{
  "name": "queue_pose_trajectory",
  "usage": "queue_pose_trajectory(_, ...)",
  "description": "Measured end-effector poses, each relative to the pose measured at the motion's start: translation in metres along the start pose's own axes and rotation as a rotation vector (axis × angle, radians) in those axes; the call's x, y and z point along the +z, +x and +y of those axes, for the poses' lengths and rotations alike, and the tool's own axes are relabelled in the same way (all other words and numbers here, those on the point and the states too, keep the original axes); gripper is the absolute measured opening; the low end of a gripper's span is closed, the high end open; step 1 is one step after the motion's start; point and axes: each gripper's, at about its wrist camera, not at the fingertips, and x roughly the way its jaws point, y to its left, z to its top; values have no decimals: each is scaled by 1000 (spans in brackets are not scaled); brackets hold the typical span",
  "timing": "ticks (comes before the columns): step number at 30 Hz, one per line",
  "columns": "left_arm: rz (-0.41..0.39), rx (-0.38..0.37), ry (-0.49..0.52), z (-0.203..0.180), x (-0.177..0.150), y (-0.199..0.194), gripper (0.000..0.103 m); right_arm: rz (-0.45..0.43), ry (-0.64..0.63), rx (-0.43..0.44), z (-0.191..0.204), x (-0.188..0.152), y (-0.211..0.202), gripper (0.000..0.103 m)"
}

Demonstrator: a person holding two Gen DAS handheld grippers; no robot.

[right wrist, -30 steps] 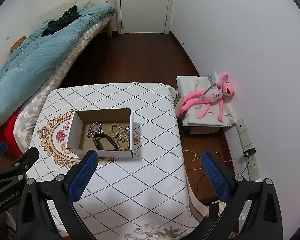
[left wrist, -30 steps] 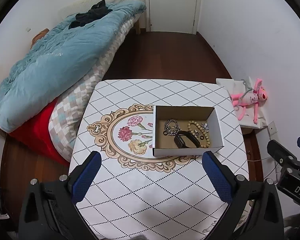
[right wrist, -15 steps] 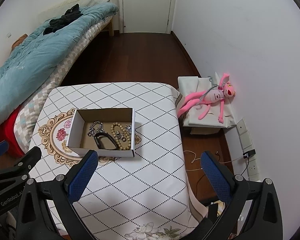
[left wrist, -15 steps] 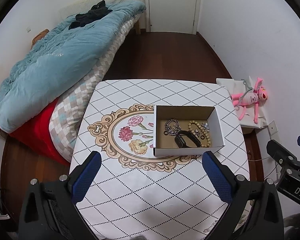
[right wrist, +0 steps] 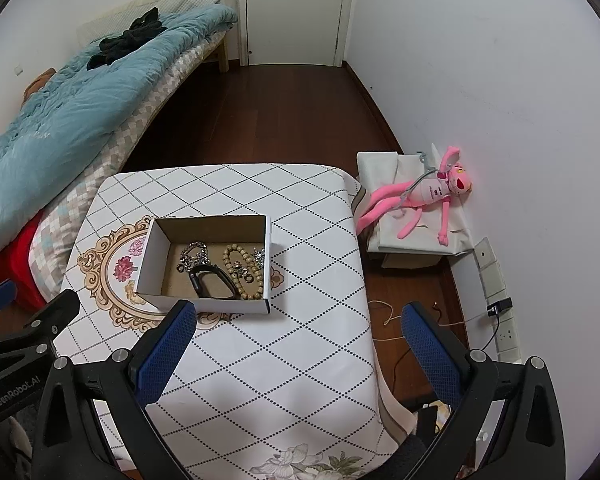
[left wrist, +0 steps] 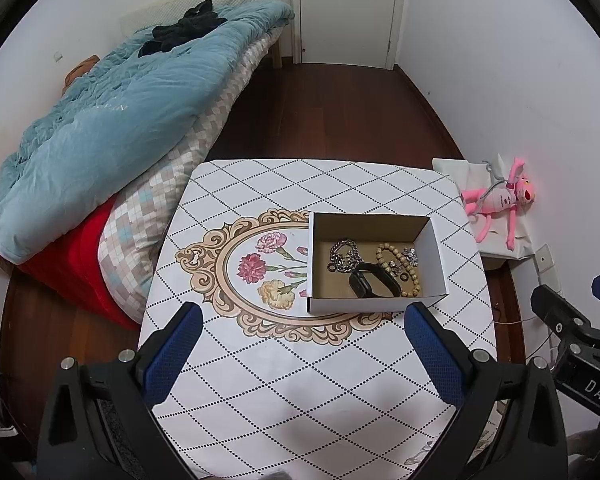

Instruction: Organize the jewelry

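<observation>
While both tools hover over table, item: cardboard box w/ jewelry, all inside: silver chain, bead bracelet, black band.
Left gripper: wide open, empty; box ahead, slightly right.
Right gripper: wide open, empty; box ahead-left.
Box long axis runs L–R. Neither clearly nearer.

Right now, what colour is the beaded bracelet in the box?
Light tan beaded bracelet, clearest in the right wrist view.

Seen from the right claw, the box has drifted slightly rightward and nearer since a second ago.
</observation>
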Motion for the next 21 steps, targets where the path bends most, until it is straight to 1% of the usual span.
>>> queue_pose_trajectory(21, -5, -1, -5, -1, 4, -3, 103, 15, -6, 8, 2, 0, 5, 103)
